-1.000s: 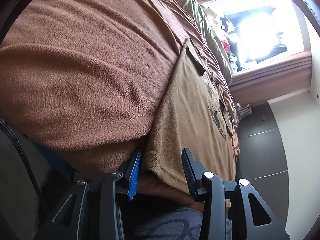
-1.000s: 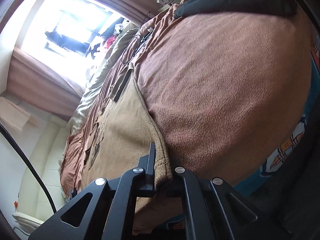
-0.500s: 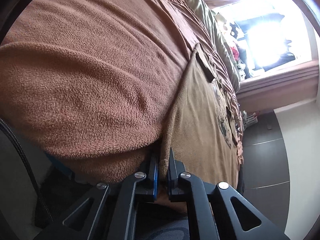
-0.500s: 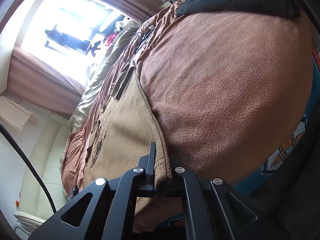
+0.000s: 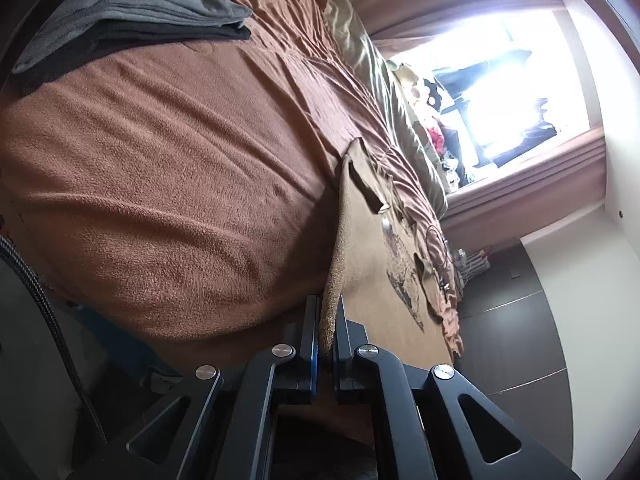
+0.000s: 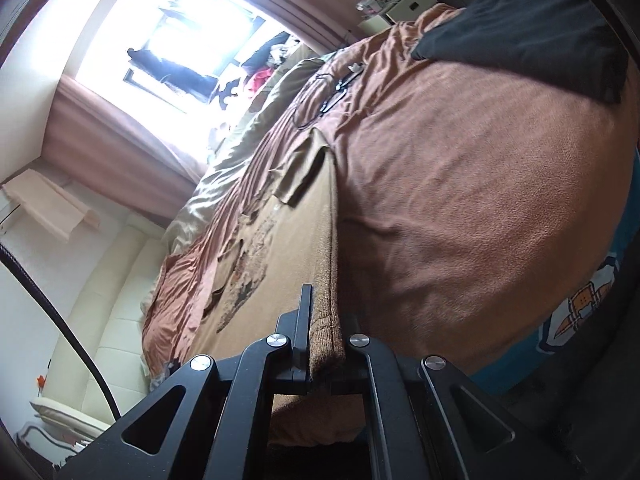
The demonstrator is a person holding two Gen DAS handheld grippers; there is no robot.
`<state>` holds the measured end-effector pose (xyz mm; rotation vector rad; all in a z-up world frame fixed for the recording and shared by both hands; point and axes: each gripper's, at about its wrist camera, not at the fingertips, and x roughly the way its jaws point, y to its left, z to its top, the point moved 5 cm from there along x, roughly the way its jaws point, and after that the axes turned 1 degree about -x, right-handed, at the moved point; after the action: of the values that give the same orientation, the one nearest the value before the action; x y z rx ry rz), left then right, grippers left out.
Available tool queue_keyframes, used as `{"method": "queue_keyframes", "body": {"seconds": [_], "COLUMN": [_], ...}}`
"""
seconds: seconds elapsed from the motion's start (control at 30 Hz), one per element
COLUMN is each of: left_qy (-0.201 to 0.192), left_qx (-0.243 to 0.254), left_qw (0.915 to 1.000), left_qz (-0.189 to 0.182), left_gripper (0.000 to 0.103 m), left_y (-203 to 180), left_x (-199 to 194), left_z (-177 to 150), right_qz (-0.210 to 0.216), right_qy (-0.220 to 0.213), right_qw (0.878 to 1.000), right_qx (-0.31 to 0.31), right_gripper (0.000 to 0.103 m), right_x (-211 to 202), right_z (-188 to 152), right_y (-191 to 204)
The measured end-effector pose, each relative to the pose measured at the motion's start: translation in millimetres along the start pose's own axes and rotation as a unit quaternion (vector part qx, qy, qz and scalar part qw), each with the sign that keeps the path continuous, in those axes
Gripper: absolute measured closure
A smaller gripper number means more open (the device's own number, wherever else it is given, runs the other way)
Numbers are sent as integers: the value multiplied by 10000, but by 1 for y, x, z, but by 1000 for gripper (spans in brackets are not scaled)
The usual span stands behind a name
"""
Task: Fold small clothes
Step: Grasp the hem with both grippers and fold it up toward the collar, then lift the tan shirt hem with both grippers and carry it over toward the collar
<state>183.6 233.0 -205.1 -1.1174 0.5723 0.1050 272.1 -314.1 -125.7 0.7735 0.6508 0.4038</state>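
Observation:
A tan T-shirt (image 5: 372, 256) with a dark print on its front lies spread on a brown fleece blanket (image 5: 168, 184) that covers a bed. My left gripper (image 5: 327, 312) is shut on the shirt's near hem at one corner, and the cloth rises in a taut ridge from its pads. In the right wrist view the same T-shirt (image 6: 292, 240) stretches away from my right gripper (image 6: 325, 308), which is shut on the hem at the other corner. Both near corners are lifted off the blanket (image 6: 460, 184). The far sleeves still rest on the bed.
Folded grey and black clothes (image 5: 132, 20) are stacked at the far left of the bed. A dark garment (image 6: 532, 28) lies at the bed's far right. A black cable and small items (image 6: 328, 92) sit beyond the shirt. A bright window (image 6: 192, 32) and a cream sofa (image 6: 104, 308) stand beyond.
My left gripper went from open around the hem to shut on it, then rose. Both grippers have lifted, drawing the shirt's near edge up off the blanket.

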Motion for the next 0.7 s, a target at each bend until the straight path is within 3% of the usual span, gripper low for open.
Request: {"method": "queue_keyframes", "body": {"seconds": [0.7], "left_qy": [-410], "left_qx": [149], "left_qw": [9983], "left_qz": [-396], "left_gripper": [99], "left_y": [-14], "left_x": [-93], "left_z": [-23], "right_qz": [447], "right_qy": [-118], "right_qw": [9983], "right_qx": [-344], "right_gripper": [103], "right_x": [-72], "right_z": [-36], "right_y": [14]}}
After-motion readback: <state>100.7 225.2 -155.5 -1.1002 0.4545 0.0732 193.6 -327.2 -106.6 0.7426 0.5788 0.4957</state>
